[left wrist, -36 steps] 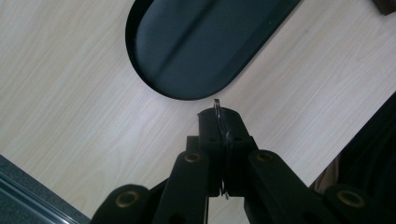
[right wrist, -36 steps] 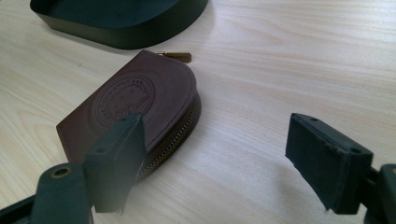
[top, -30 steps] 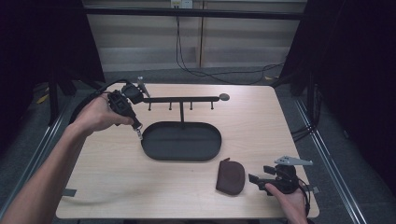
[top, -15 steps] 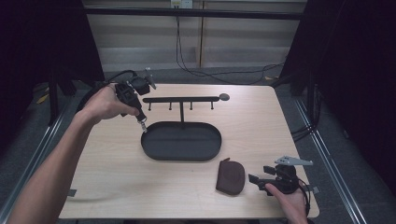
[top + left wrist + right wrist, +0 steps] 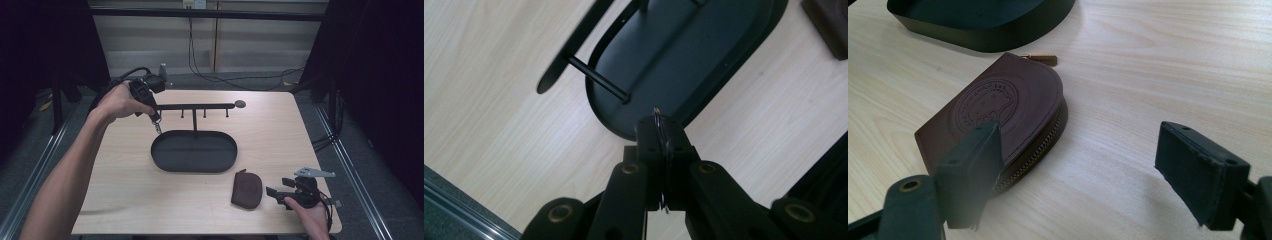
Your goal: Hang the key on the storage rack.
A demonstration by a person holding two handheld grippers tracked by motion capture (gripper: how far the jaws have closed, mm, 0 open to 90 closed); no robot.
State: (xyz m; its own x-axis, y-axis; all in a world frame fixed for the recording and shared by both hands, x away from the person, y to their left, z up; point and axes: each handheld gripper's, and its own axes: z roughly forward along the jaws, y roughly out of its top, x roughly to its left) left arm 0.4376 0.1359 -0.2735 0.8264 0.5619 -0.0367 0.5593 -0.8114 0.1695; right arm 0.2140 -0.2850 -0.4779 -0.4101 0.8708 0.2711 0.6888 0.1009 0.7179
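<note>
The table point(image 5: 125, 200) is pale, smooth matt wood-grain, the oval tray point(image 5: 195, 152) at its middle matt black metal by its look, the pouch point(image 5: 993, 107) just beside that tray embossed brown leather with a metal zip, and the key ring point(image 5: 657, 116) shiny metal.

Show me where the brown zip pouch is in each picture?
High view: the brown zip pouch lies low, right of middle, beside the right gripper.
Left gripper view: its corner sits top right.
Right gripper view: left of middle.
Shared landmark: the black oval tray next to it.
</note>
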